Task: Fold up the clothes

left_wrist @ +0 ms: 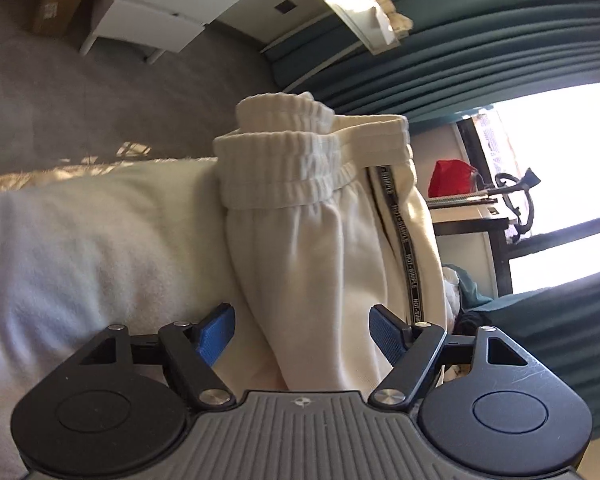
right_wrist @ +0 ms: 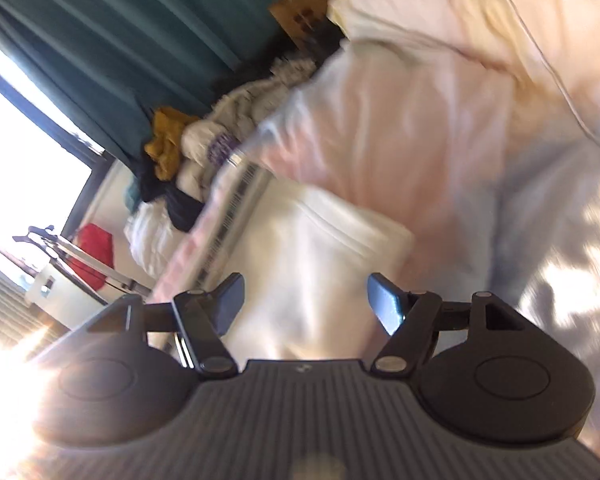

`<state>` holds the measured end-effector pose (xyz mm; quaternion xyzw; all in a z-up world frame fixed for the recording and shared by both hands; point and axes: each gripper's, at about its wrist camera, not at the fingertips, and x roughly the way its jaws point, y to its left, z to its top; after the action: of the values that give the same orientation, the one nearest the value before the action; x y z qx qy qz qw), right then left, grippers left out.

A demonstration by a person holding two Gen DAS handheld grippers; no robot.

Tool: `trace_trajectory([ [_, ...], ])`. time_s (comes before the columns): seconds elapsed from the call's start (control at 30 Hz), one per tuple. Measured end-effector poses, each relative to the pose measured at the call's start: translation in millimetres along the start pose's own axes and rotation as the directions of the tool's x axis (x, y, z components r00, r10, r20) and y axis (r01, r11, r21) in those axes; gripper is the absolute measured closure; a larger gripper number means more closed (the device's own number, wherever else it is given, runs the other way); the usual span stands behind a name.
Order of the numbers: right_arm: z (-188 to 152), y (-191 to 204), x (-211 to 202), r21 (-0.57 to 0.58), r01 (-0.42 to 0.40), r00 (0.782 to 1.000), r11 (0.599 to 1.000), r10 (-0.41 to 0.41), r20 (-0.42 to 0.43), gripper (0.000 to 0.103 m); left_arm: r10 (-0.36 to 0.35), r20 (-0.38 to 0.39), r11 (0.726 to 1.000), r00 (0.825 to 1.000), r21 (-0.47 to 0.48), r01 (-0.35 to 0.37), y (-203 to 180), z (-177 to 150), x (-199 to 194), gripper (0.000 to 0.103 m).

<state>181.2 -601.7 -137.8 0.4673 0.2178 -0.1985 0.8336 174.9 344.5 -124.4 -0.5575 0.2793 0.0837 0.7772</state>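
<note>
On the white bed (left_wrist: 80, 248) lie cream sweatpants (left_wrist: 320, 248), folded over, soft and limp; I would pinch the thick waistband (left_wrist: 276, 168). My left gripper (left_wrist: 302, 334) and right gripper (right_wrist: 304, 300) are spread, empty.

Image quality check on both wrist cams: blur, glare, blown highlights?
Left wrist: sharp on the cream sweatpants, tape lettering readable; window blown out, fisheye bends the curtains. Right wrist: heavy motion blur across the bedding, strong flare at lower left, window clipped white.
</note>
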Motion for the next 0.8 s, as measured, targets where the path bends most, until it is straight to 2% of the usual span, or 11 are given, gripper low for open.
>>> trace_trajectory([
  [0.1, -12, -23, 13, 0.073, 0.029, 0.997, 0.997, -0.023, -0.072, 0.032, 0.0, 0.02, 0.999, 1.0, 0.041, -0.001, -7, 0, 14, 0.026],
  [0.33, -18, -16, 37, 0.003, -0.013, 1.0, 1.0, 0.013, 0.002, 0.032, -0.012, 0.15, 0.989, 0.989, 0.149, -0.011, -27, -13, 54, 0.026],
  [0.47, -21, -11, 52, -0.038, -0.034, 0.998, 0.999, 0.036, 0.043, 0.034, -0.038, 0.188, 0.99, 0.981, 0.142, 0.012, -45, -15, 91, 0.038],
  [0.53, -23, -9, 59, -0.059, -0.045, 0.997, 0.997, 0.048, 0.063, 0.046, -0.062, 0.231, 0.995, 0.971, 0.096, 0.04, -41, -21, 93, 0.071],
  [0.57, -24, -8, 62, -0.069, -0.049, 0.996, 0.996, 0.054, 0.072, 0.052, -0.069, 0.236, 0.996, 0.969, 0.069, 0.054, -40, -23, 93, 0.08],
  [0.6, -25, -7, 66, -0.08, -0.054, 0.995, 0.995, 0.061, 0.082, 0.068, -0.071, 0.243, 0.996, 0.967, 0.066, 0.057, -41, -25, 91, 0.082],
  [0.63, -26, -6, 69, -0.091, -0.059, 0.993, 0.994, 0.067, 0.092, 0.073, -0.079, 0.254, 0.995, 0.964, 0.084, 0.06, -44, -26, 87, 0.085],
  [0.7, -27, -4, 76, -0.111, -0.068, 0.991, 0.992, 0.08, 0.111, 0.079, -0.1, 0.276, 0.99, 0.956, 0.126, 0.067, -51, -28, 78, 0.087],
  [0.8, -22, -1, 62, -0.084, -0.081, 0.988, 0.993, 0.091, 0.127, 0.087, -0.144, 0.271, 0.986, 0.952, 0.12, 0.115, -54, -28, 57, 0.089],
])
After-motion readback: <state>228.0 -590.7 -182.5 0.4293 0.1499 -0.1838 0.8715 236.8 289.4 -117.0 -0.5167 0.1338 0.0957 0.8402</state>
